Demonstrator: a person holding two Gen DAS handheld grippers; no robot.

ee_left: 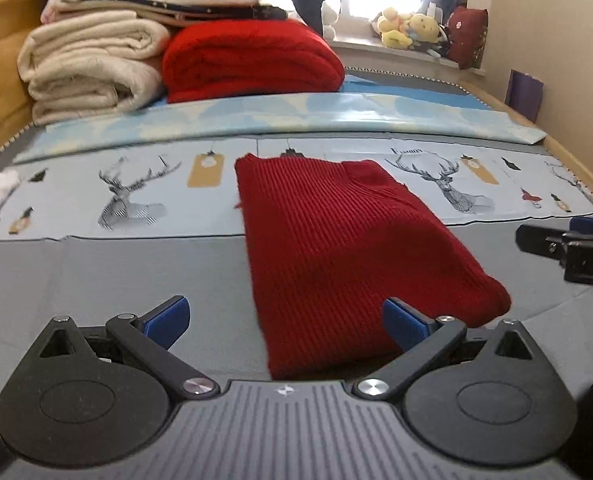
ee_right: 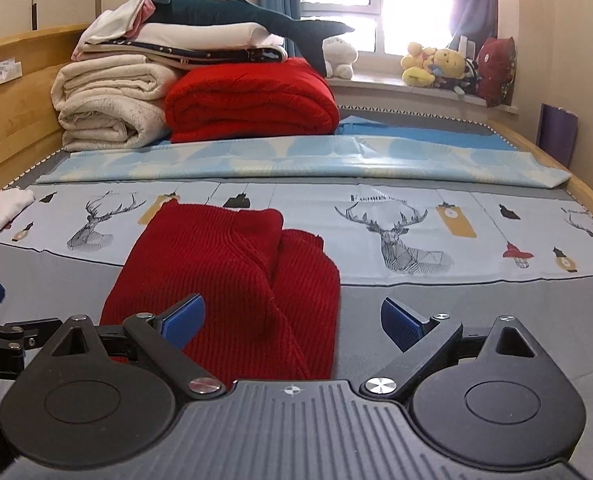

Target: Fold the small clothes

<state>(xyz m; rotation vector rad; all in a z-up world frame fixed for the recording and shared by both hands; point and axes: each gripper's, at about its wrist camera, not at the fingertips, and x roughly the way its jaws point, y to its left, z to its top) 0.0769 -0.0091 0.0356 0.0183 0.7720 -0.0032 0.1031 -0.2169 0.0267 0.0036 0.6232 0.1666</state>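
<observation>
1. The work surface was a bed with a grey cover at the near end, framed by a wooden rail on both sides.
2. Across the middle of the bed lay a pale blue cloth printed with stag heads; three stags showed in the right wrist view.
3. Beyond it, at twelve o'clock, a lighter blue patterned sheet ran from side to side.
4. At eleven o'clock stood one stack of folded bedding: a cream blanket, a red blanket just beside it, and white and dark folded pieces piled on top.
5. One dark stuffed shark rested on top of the stack.
6. At one o'clock a bright window with blue curtains lit the room; several yellow soft toys sat on its sill.
7. One red ribbed sweater, partly folded, lay flat on the bed, across the grey cover and the stag cloth.
8. One white garment lay at the far left edge, at nine o'clock.
9. The left gripper had its blue pads wide apart, holding nothing, with the sweater's near end between them.
10. The right gripper was likewise spread wide and empty, the sweater's near edge lying by its left pad.
</observation>
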